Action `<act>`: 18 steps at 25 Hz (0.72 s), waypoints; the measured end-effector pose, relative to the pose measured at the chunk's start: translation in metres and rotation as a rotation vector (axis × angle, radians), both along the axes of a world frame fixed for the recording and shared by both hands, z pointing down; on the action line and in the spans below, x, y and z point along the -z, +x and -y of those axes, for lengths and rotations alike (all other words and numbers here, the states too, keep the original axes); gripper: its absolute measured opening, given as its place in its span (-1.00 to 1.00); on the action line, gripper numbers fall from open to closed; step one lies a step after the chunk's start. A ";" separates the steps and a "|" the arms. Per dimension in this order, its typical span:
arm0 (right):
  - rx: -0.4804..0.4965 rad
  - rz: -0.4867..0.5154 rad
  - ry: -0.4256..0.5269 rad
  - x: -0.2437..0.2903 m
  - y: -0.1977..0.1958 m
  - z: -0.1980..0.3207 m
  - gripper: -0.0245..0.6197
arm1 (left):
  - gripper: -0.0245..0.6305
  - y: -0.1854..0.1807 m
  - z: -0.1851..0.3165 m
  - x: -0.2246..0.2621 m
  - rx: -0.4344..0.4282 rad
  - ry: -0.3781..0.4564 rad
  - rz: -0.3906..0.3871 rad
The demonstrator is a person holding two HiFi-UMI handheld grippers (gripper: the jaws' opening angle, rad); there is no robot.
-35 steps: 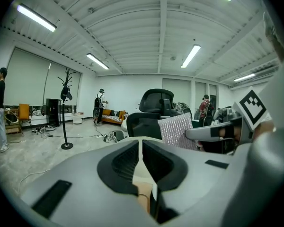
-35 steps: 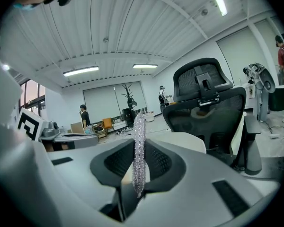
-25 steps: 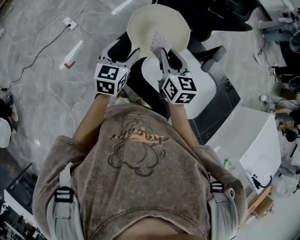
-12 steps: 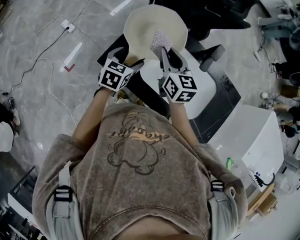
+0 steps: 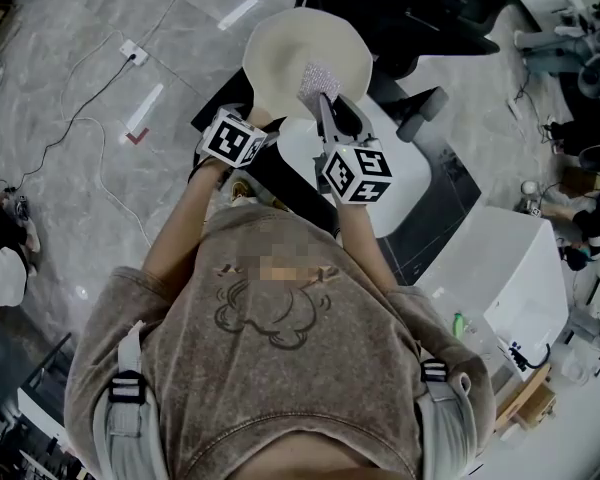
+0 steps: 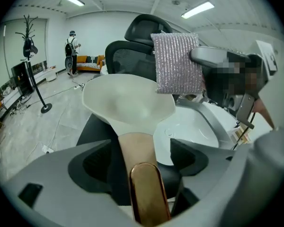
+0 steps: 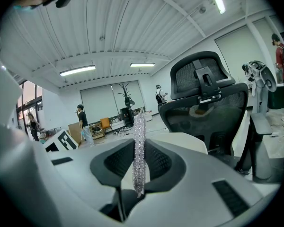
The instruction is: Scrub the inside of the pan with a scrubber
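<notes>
One pan, one scrubber: right claw pinches the scrubber; left claw gapes around the pan's handle.

The person wore a mottled grey-brown sweatshirt with a darker cartoon outline printed on the chest, its sleeves ending above the forearms. Pale grey straps with black buckles ran over both shoulders. The left gripper and right gripper had smooth grey shells and dark textured jaws, each carrying a black-and-white marker cube.
</notes>
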State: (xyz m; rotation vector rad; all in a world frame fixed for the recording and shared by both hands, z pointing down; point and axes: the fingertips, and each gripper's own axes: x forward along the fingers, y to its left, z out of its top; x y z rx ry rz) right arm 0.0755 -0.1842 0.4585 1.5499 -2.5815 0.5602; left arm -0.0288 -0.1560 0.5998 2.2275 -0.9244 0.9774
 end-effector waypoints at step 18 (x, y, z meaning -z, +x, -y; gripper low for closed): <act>0.144 -0.036 -0.075 -0.025 -0.015 0.011 -0.68 | -0.21 -0.007 -0.004 -0.013 0.024 -0.105 0.049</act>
